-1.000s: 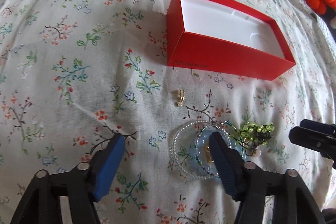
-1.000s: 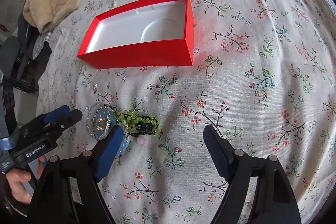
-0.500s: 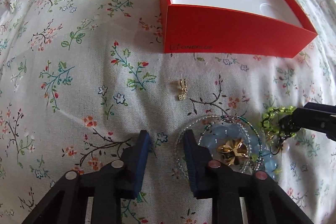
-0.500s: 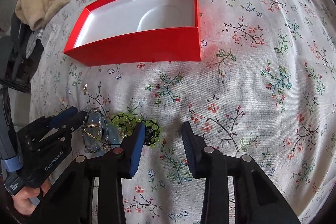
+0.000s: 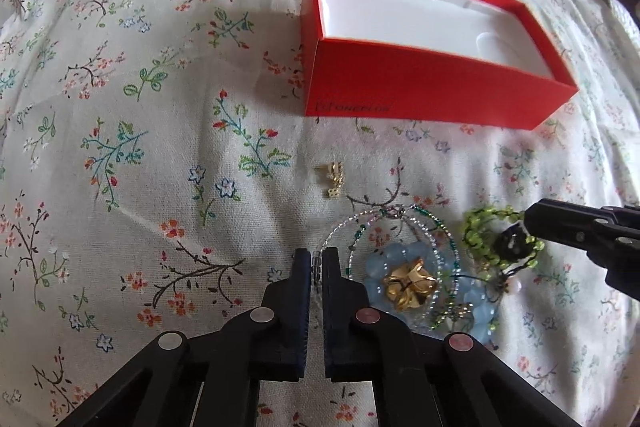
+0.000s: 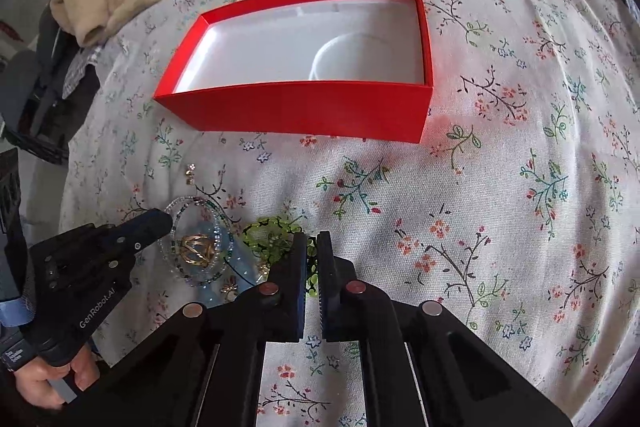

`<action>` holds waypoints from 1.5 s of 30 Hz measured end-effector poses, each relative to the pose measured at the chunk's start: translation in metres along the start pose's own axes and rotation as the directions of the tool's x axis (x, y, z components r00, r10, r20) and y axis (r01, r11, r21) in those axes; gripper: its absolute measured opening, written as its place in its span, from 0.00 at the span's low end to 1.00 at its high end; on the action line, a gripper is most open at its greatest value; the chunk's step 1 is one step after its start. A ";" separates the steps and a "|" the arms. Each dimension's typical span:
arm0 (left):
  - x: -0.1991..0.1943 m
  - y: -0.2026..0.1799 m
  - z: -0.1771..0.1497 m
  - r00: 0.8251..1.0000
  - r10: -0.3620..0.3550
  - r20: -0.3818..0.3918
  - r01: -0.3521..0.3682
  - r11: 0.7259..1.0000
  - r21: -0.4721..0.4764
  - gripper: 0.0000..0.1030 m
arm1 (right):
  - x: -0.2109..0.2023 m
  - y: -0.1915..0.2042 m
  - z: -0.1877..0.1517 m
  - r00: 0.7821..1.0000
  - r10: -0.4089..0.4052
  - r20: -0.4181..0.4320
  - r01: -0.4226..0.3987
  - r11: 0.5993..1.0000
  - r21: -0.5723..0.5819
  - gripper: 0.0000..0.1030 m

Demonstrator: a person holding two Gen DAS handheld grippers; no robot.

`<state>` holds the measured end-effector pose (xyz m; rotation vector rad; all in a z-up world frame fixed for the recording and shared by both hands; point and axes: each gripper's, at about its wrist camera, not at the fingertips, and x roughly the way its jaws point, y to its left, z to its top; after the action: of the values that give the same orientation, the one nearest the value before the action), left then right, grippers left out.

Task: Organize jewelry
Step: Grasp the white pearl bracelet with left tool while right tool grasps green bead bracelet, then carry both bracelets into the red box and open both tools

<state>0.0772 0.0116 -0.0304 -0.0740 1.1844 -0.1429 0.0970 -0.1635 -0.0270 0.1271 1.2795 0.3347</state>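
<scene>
The jewelry lay in a cluster on a bed covered by a floral sheet (image 5: pixel 120 107), in front of an open red box (image 5: pixel 420 95) with a white interior holding nothing.

At the left, the left hand-held gripper (image 5: pixel 317 259) was clenched on the clear beaded bracelet (image 5: pixel 340 231); its jaws had just been closing, and the clear bead strand sat pinched between the pads. A small gold earring (image 5: pixel 333 179) lay apart from the cluster, between the bracelet and the box. Inside the bracelet loops rested a pale blue beaded piece (image 5: pixel 396 255) with a gold ornament (image 5: pixel 408 285) on top.

At the right, the right hand-held gripper (image 6: pixel 312 247) was clenched on the green beaded bracelet (image 6: pixel 268 233); its jaws had just been closing, and green beads showed in the narrow gap between the pads. That bracelet lay just beside the blue piece, touching it. A person's hand (image 6: pixel 48 379) gripped the left tool's handle.
</scene>
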 end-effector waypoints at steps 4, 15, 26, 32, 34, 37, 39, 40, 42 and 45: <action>-0.018 0.002 0.000 0.999 -0.037 0.030 0.037 0.999 -0.005 0.00 | -0.014 0.007 -0.001 0.999 0.018 0.028 -0.017 1.000 -0.021 0.05; -0.056 -0.012 0.007 0.985 -0.124 0.117 0.125 0.992 -0.004 0.00 | -0.056 0.026 -0.003 0.989 0.075 0.129 -0.067 0.995 -0.070 0.05; -0.085 -0.030 0.013 0.968 -0.165 0.190 0.161 0.986 0.035 0.00 | -0.086 0.027 0.001 0.972 0.118 0.201 -0.107 0.992 -0.065 0.05; -0.091 -0.040 0.032 0.962 -0.160 0.223 0.152 0.987 0.054 0.00 | -0.098 0.019 0.013 0.965 0.111 0.237 -0.107 0.994 -0.031 0.05; -0.090 -0.045 0.043 0.961 -0.157 0.229 0.145 0.987 0.066 0.00 | -0.105 0.014 0.021 0.962 0.097 0.256 -0.094 0.995 -0.023 0.05; -0.088 -0.052 0.061 0.953 -0.177 0.246 0.164 0.984 0.071 0.00 | -0.114 0.006 0.035 0.955 0.070 0.287 -0.072 0.997 -0.005 0.05; -0.085 -0.054 0.073 0.943 -0.207 0.260 0.198 0.978 0.061 0.00 | -0.119 0.000 0.045 0.949 0.052 0.310 -0.059 0.998 0.012 0.05; -0.083 -0.054 0.079 0.936 -0.224 0.270 0.218 0.974 0.054 0.00 | -0.120 -0.003 0.051 0.946 0.041 0.321 -0.050 0.998 0.021 0.05; -0.076 -0.052 0.089 0.923 -0.250 0.293 0.251 0.967 0.035 0.00 | -0.121 -0.006 0.060 0.940 0.026 0.341 -0.040 0.999 0.033 0.05; -0.058 -0.048 0.098 0.918 -0.249 0.308 0.257 0.966 0.014 0.00 | -0.118 -0.010 0.073 0.931 0.006 0.366 -0.025 0.999 0.047 0.05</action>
<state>0.1433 -0.0284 0.0661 -0.2655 0.8604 -0.3319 0.1392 -0.2032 0.0991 0.2324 0.9172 0.2761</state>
